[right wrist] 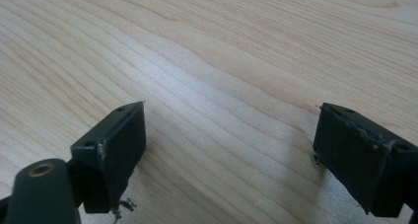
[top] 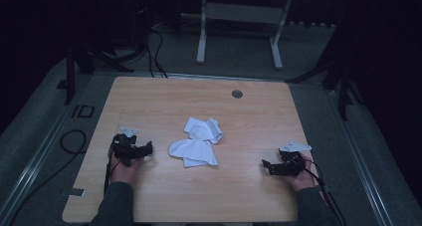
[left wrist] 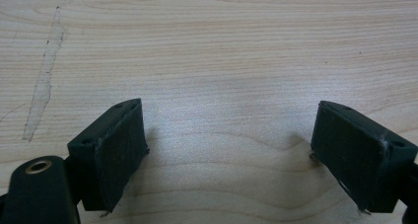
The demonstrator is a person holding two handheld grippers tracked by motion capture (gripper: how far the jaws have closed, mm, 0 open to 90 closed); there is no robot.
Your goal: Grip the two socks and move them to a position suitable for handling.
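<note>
1. The room is dim, so the two white cloths (top: 196, 142) at the middle of the table (top: 249, 201) read as crumpled patches: one bunched piece lies a little towards the far edge, a flatter one towards the near edge, and they seem to touch, though I cannot tell whether they overlap
2. The left gripper (top: 144, 150) rests on the table near its left edge, held by a hand (top: 124, 169) whose sleeve is cut off at the near edge. Its jaws point towards the cloths and stop just short of them
3. In the left gripper view the left gripper's (left wrist: 229, 150) jaws stand wide apart with bare wood between them; a pale scratch (left wrist: 44, 81) runs along the grain farther off
4. The right gripper (top: 271, 167) lies near the right edge, well apart from the cloths, its body a dark shape hard to separate from the hand (top: 303, 173)
5. In the right gripper view the right gripper's (right wrist: 229, 155) jaws gape equally wide over bare table
6. A small grey disc (top: 237, 93) sits near the far edge; what it is I cannot make out
</note>
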